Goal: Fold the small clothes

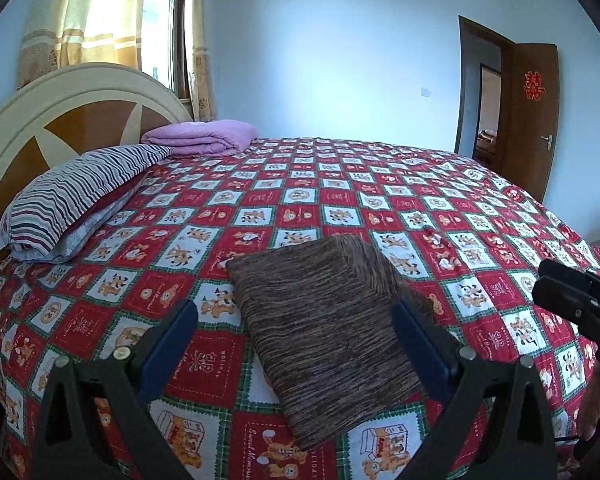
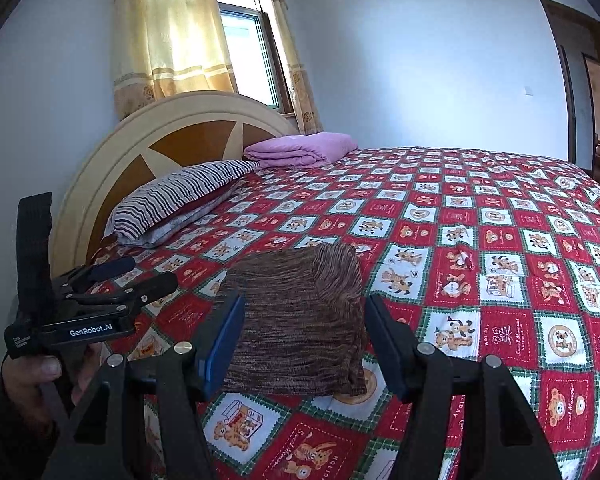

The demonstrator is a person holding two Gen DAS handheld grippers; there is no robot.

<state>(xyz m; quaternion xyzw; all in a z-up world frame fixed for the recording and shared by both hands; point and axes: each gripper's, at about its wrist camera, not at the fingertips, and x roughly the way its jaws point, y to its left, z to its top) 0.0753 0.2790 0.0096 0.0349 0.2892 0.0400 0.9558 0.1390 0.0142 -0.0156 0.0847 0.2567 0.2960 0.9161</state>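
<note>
A folded brown striped knit garment lies flat on the red checked bedspread, near the bed's front edge. It also shows in the right wrist view. My left gripper is open and empty, held above the garment with a blue-padded finger on each side. My right gripper is open and empty too, its fingers either side of the garment's near end. The right gripper also shows at the right edge of the left wrist view, and the left gripper shows in a hand at the left of the right wrist view.
A striped pillow and a folded purple blanket lie by the cream and brown headboard. A curtained window is behind it. A brown door stands open at the far right.
</note>
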